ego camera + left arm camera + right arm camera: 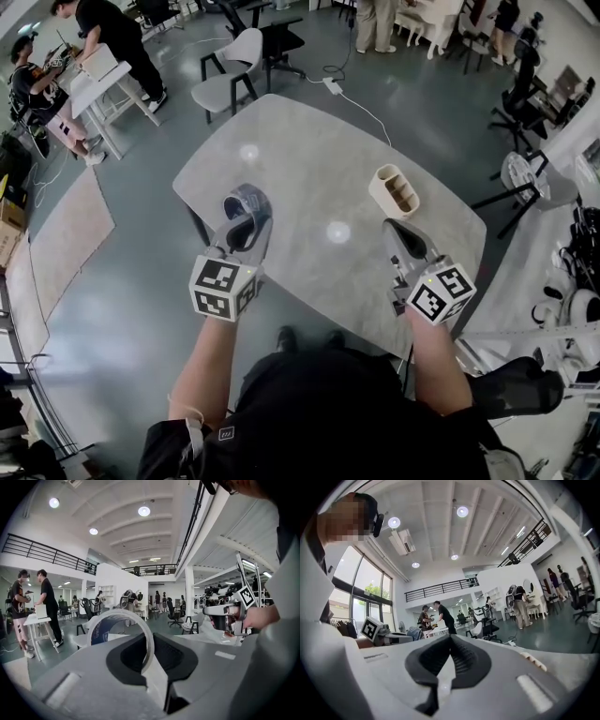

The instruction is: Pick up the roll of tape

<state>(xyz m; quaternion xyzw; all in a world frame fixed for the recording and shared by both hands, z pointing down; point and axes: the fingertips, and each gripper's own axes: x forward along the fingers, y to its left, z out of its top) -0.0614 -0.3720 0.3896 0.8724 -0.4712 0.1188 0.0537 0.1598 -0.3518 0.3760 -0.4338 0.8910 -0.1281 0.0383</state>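
The roll of tape [249, 196], a pale ring with a blue inner core, stands upright in my left gripper [244, 217], which is shut on it above the table's near-left edge. In the left gripper view the tape [123, 618] rises out of the dark pads, with its rim pinched in my left gripper [146, 665]. My right gripper [397, 231] hovers over the table's near-right part. Its jaws [449, 641] are shut with nothing between them. Each gripper shows in the other's view: the right gripper [228, 616] and the left gripper [378, 632].
A beige two-slot holder [394, 190] lies on the grey marble table [309, 150] just beyond my right gripper. A grey chair [230, 80] stands past the table's far-left edge, and a white cable [361, 105] runs along the floor. People work at a white desk [94, 80] far left.
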